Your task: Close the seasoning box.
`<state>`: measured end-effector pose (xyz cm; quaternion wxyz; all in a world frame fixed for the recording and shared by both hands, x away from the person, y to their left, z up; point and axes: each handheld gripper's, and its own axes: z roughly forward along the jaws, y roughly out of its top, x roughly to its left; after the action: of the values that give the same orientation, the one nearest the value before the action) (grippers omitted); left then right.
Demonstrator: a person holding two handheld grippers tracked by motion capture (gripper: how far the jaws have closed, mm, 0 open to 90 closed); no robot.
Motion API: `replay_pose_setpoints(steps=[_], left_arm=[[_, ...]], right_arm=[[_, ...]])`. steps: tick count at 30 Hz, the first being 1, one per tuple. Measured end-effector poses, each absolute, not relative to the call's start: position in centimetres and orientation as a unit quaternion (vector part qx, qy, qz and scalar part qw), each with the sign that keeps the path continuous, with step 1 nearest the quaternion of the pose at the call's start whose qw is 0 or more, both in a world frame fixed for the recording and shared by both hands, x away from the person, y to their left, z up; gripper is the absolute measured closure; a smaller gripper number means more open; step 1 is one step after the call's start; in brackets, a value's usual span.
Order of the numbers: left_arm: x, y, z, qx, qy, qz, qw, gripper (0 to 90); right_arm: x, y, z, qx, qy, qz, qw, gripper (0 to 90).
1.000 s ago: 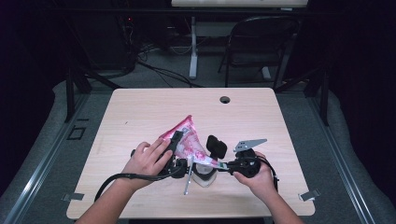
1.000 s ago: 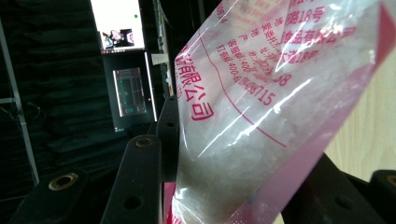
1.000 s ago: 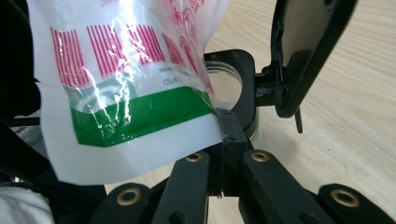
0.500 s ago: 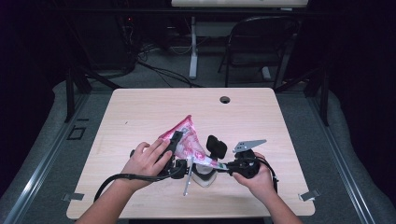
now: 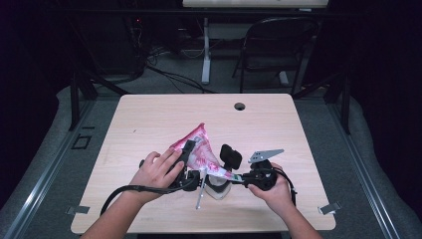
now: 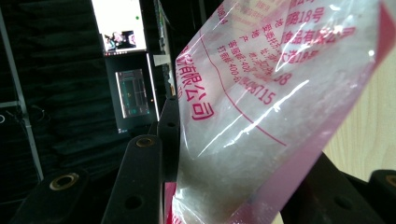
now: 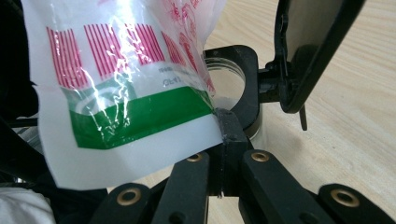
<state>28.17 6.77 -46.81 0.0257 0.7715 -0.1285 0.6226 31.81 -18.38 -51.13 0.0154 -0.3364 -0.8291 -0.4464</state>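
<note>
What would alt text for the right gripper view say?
The right gripper pinches the corner of a crinkled plastic bag with red and green print, jaws shut. Behind it stands a clear glass jar with an open black flip lid on the pale wooden table.

Near edge of the worktop point(image 5: 149, 119): bag point(image 5: 199, 149) at centre, left gripper point(image 5: 188, 149) at its 9 o'clock, right gripper point(image 5: 234, 177) at its 4 o'clock. Jar point(image 5: 217, 188) at the bag's 6 o'clock, below it; lid point(image 5: 230, 156) at the jar's 1 o'clock.
</note>
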Motion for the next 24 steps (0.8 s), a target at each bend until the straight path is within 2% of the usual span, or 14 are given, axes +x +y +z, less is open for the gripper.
replay_pose_setpoints(steps=[24], left_arm=[[28.15,6.47,-46.58,0.768,-0.135,0.626,0.023,64.0]], right_arm=[[31.91,-18.61,-51.3,-0.338,-0.828,-0.447,0.017,90.0]])
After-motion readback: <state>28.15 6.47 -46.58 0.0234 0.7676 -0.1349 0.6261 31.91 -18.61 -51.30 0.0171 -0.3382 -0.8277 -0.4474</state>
